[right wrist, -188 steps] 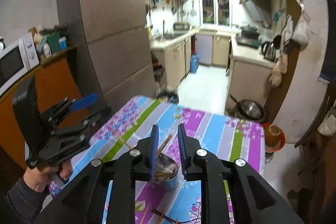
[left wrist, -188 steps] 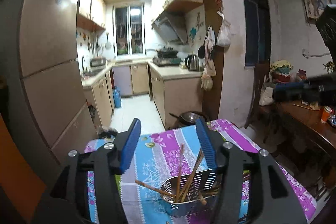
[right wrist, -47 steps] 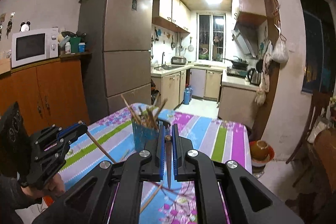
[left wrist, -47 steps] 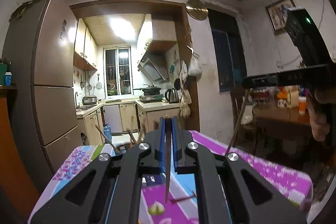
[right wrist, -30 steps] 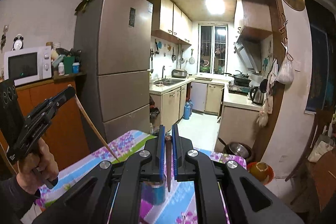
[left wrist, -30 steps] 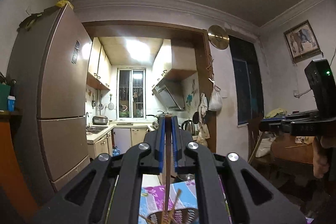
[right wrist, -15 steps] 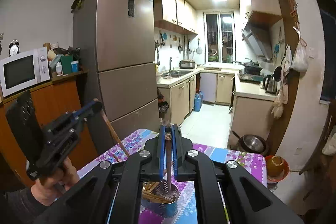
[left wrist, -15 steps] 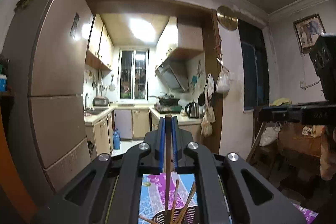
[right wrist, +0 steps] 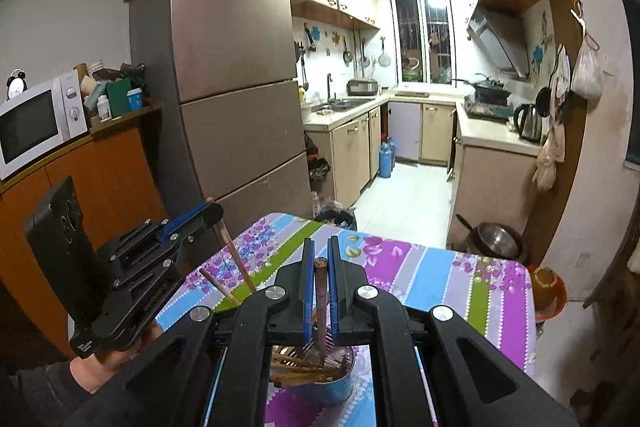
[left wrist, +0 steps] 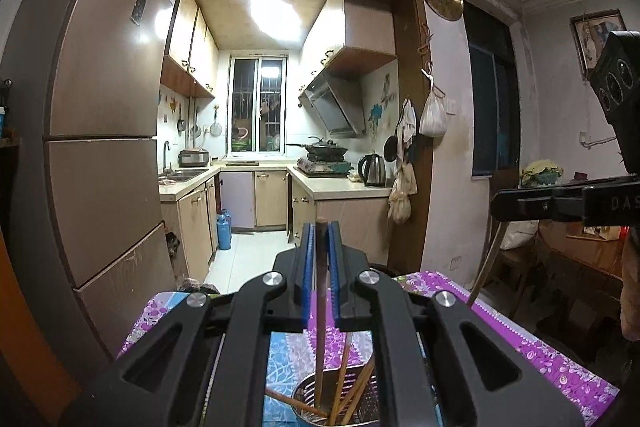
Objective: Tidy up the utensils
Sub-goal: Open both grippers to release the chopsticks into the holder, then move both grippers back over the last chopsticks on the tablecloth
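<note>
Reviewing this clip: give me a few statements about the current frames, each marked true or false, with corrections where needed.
1. The left tool is shut on a chopstick. True.
2. That chopstick's lower end points into the metal holder. True.
3. The right tool is open and carries nothing. False: it is shut on a chopstick.
4. The holder under the right tool is blue. True.
5. The tablecloth is plain white. False: it has coloured floral stripes.

I see a table point(right wrist: 440, 279) under a striped floral cloth point(right wrist: 496, 291) of purple, blue and green. Near my cameras a perforated metal holder point(left wrist: 304, 397) stands on it (blue-sided from the right wrist), and a loose chopstick point(right wrist: 218, 286) seems to lie to its left.
</note>
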### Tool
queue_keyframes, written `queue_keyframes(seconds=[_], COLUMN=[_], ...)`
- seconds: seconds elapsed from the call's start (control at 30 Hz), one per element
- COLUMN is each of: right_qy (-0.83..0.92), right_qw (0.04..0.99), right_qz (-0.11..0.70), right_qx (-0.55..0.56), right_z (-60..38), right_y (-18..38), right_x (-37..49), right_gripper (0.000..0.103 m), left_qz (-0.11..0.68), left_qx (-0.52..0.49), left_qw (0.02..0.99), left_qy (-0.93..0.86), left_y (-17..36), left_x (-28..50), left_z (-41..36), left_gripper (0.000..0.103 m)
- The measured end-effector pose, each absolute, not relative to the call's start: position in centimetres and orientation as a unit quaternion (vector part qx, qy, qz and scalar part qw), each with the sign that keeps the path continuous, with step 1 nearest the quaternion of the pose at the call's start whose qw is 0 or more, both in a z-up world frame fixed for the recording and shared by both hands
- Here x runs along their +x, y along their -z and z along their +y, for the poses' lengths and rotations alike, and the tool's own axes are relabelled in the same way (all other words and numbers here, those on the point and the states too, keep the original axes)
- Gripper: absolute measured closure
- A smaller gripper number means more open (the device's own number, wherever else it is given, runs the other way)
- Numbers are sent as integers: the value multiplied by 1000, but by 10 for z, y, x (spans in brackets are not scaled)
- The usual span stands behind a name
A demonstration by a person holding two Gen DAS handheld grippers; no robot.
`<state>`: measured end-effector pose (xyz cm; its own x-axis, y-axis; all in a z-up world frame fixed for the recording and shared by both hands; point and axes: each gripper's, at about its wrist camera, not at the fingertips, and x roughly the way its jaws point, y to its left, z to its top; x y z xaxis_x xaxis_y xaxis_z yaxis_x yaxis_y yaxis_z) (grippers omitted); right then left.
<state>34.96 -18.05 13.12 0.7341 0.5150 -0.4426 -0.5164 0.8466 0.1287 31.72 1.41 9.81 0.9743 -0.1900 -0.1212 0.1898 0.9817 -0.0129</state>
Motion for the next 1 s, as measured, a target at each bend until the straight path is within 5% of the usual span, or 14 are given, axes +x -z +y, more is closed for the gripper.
queue_keyframes(seconds=[0.2, 0.33, 0.53, 1.0], right_qy=[-286, -281, -260, -172], right_qw=[928, 936, 951, 951], right_qz=[237, 211, 160, 245], right_qx=[19, 36, 44, 76], right_z=[-186, -201, -251, -270], right_y=[-128, -136, -125, 110], right_x=[352, 340, 268, 43], right_gripper=[94, 74, 68, 67], left_qz=[54, 45, 19, 160], left_qx=[-2, 1, 34, 56], left_qw=[994, 994, 990, 970], left_qy=[96, 101, 138, 173], left_y=[-99, -103, -86, 28], left_x=[313, 302, 234, 192], left_z=[17, 18, 29, 53], left_gripper=[69, 58, 41, 31])
